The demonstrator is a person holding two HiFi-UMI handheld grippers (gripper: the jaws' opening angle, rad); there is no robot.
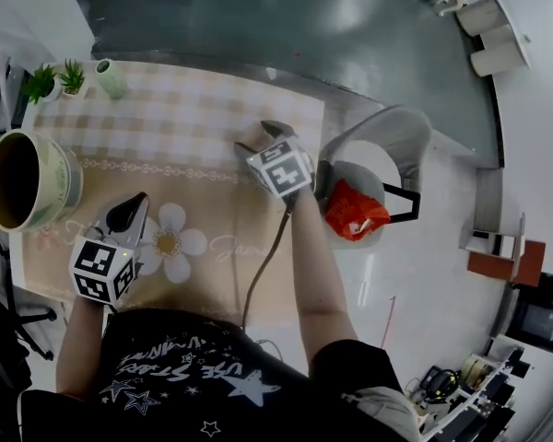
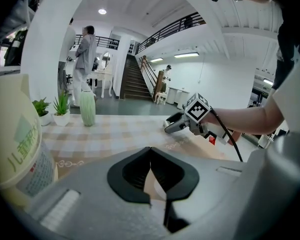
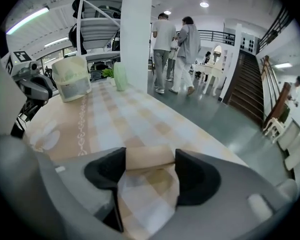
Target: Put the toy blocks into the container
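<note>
- Block (image 3: pixel 142 157), tan, sitting crosswise between jaws of R claw (image 1: pixel 261 139). Both pads are pressing its ends, so R claw is gripping it. Long axis is running jaw to jaw, approx level.
- Whether block is resting on cloth or hanging just above it: can't tell.
- L claw (image 1: pixel 129 215) is lying low over flower print, jaws meeting at tips w/ nothing between.
- Container (image 1: pixel 28 180), big cream tub, is standing mouth-up at left edge of tabletop (image 1: pixel 194 109), well apart from R claw.
- Key relation: container is lying to R claw's left, across cloth, w/ L claw sitting roughly between them & nearer tub. In right gripper view, tub is showing upper left, just beyond L claw.
- Judgement: carry is likely needing a leftward sweep past or over L claw, then release above rim. L hand is closer but carrying nothing.
- Other blocks: none showing loose on cloth.
- Misc: small potted plants (image 1: pixel 55 79) & green vase (image 1: pixel 111 77) are standing at far left corner.
</note>
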